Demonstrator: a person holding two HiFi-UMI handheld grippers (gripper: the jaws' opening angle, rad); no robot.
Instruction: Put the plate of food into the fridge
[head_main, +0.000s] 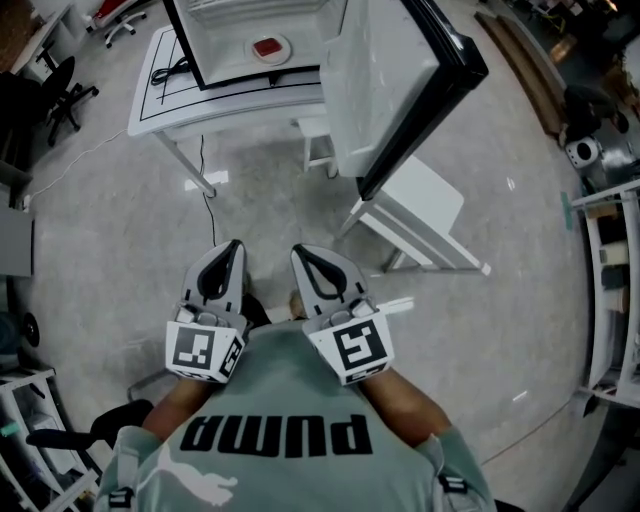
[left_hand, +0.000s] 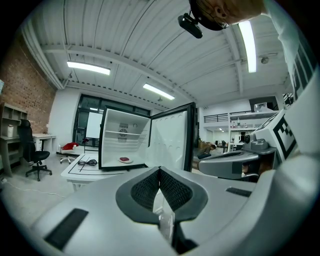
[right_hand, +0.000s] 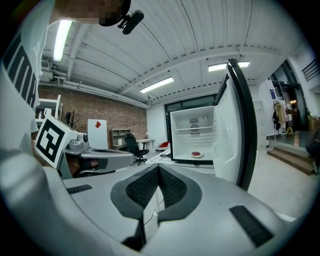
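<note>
Head view looks down on the left gripper (head_main: 232, 246) and the right gripper (head_main: 300, 251), held side by side just in front of the person's grey-green shirt (head_main: 290, 400). Both point toward the fridge. They are near each other but not touching, and each carries its marker cube (head_main: 205, 350) at the rear.

In the left gripper view the two dark textured pads meet at their tips with nothing between them. The right gripper view shows the same: jaws together and empty.

Beyond the grippers lies a stretch of pale polished floor (head_main: 120, 230), and a white bench (head_main: 425, 215) stands on it under the open fridge door (head_main: 395, 80). The door is swung wide to the right.

The fridge (head_main: 215, 25) is a small white-lined unit that stands on a white table (head_main: 160, 95), well apart from both grippers. The plate of food (head_main: 270, 47) rests on the bottom of the fridge compartment, below the wire shelf (left_hand: 125, 134), with something red on it.

A black cable (head_main: 178, 70) lies coiled on the table left of the fridge, and a black office chair (head_main: 55, 95) stands further left.
</note>
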